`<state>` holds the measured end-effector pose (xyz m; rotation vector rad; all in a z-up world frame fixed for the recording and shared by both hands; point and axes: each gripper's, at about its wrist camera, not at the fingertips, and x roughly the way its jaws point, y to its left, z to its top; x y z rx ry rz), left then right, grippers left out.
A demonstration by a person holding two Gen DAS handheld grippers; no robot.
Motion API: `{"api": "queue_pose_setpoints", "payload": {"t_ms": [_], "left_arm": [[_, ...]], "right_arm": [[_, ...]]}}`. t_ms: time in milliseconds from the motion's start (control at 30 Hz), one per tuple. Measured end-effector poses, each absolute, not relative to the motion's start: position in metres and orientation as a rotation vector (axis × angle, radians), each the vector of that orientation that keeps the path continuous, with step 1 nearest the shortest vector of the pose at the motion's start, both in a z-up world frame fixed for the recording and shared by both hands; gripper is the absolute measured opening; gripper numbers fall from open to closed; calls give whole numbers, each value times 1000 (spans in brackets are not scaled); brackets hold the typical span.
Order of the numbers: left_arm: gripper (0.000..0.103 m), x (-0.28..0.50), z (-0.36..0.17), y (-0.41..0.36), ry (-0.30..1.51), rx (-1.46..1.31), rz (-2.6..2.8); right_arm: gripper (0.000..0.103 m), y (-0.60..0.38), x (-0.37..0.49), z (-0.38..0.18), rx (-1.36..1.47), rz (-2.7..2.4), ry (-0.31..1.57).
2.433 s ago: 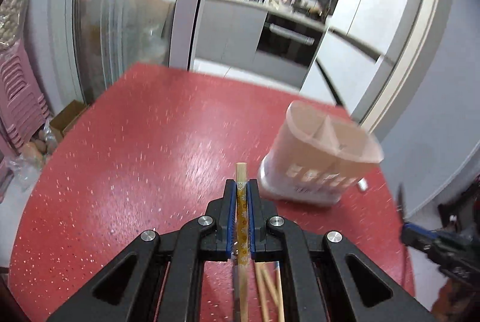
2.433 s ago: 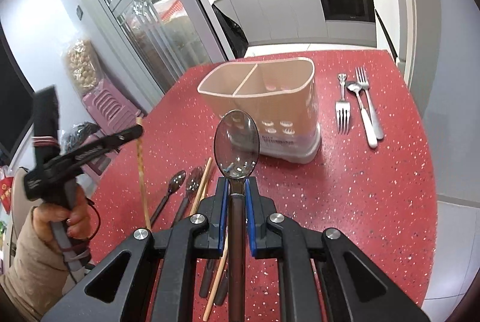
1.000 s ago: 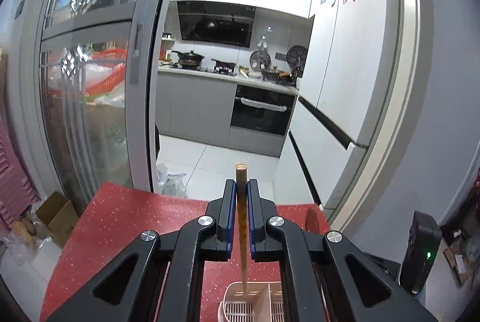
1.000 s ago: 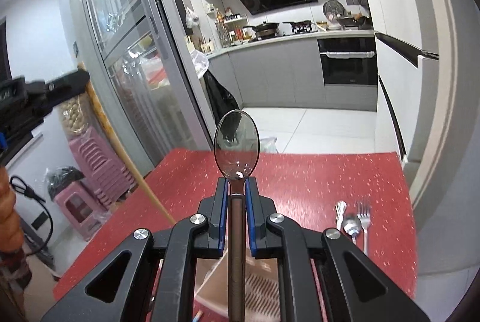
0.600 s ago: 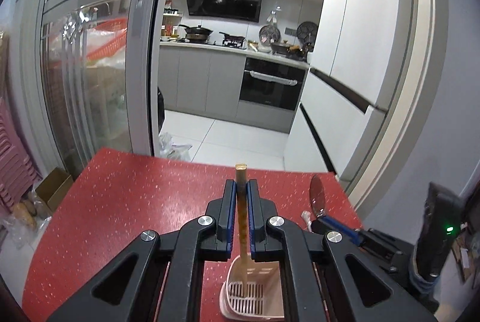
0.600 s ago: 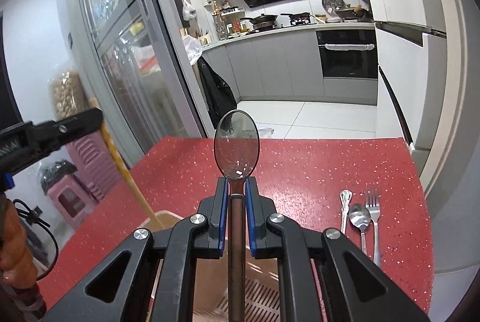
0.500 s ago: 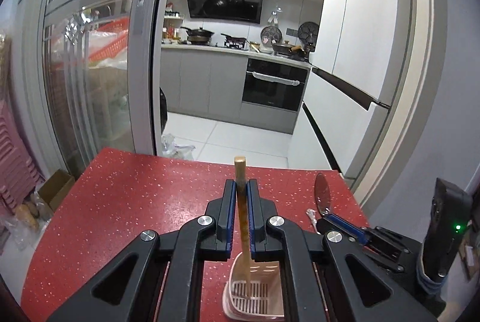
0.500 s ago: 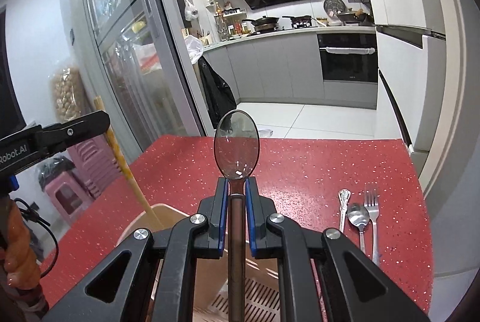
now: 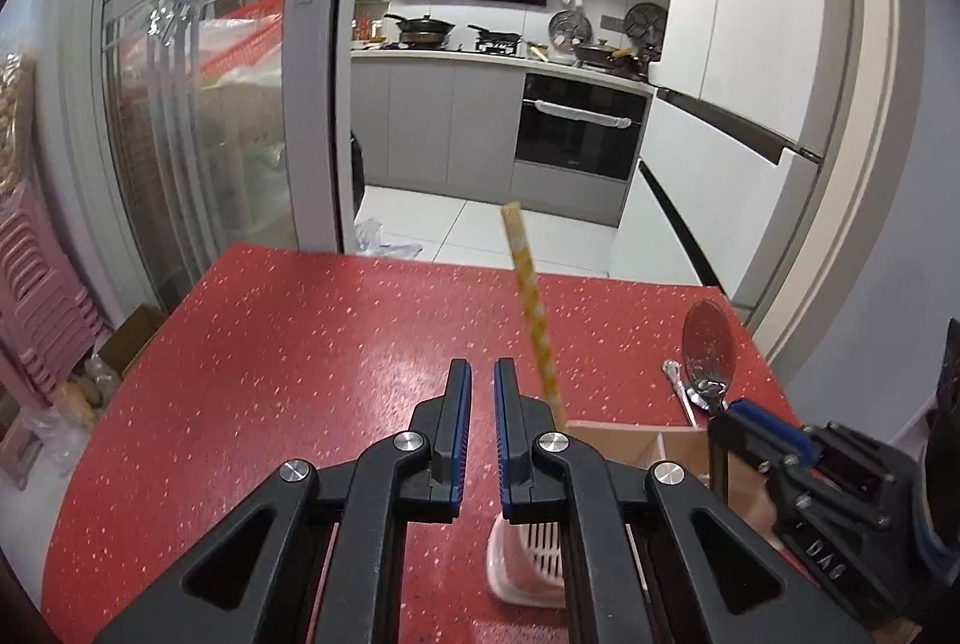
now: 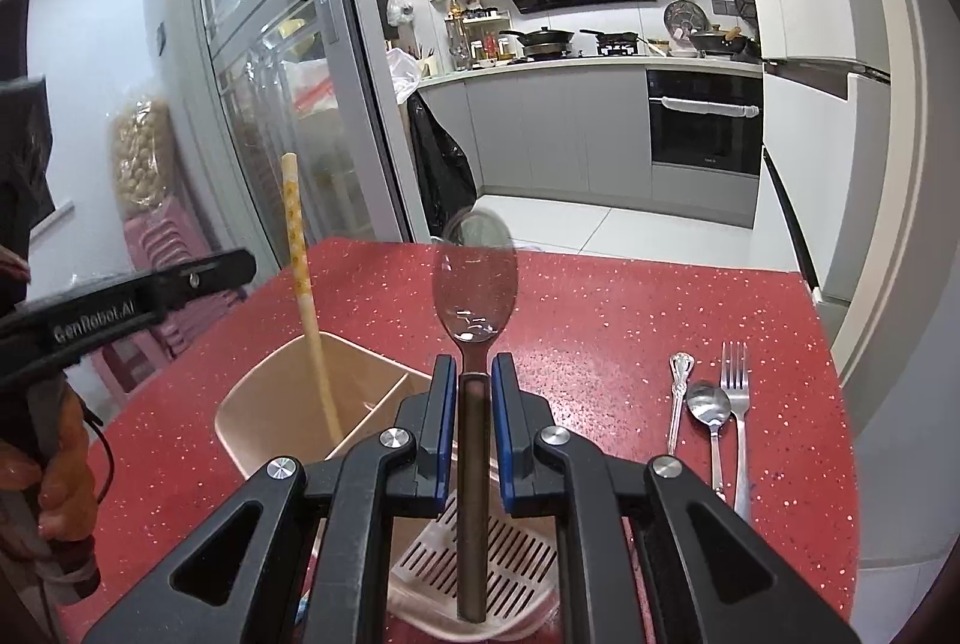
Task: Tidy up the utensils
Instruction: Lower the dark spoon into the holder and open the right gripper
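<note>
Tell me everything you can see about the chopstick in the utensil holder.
The chopstick is a long, pale, wood-coloured stick with a yellow diamond pattern along its upper part and a squared top end. It stands tilted in the left compartment of the beige utensil holder, leaning against its rim, lower end hidden inside. Nothing grips it: the left gripper is open and apart from it.
</note>
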<state>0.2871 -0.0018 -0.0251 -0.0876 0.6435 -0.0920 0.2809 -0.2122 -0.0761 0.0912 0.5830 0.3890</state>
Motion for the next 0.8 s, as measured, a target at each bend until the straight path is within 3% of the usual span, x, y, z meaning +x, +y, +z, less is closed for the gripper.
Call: {"api": "queue_pose_setpoints", "payload": {"t_ms": [100,167,233,600,633,667,700,800], "left_arm": [[32,279,-27,2,652,-87,-80],[32,272,-28,3,657,-87,-75],[32,264,-30,6,669,-81,-60],[32,203,-57,29,751,-129,-17],[38,198,-60,32,756,-131,-15],[84,191,-64,35,763,-134,-9],[103,185,-67,39,772,-139,3],[103,169,-78,47,766,-131,38]], "right_arm": [[22,-214,278,-76,103,401,597],[40,-215,276,-74,110,413,609],[49,-215,272,-70,108,405,608],[69,-228,218,-49,181,422,623],[71,-228,213,-51,189,422,632],[71,-229,206,-54,198,419,650],[71,-229,201,-58,206,412,673],[71,-229,189,-70,237,400,743]]}}
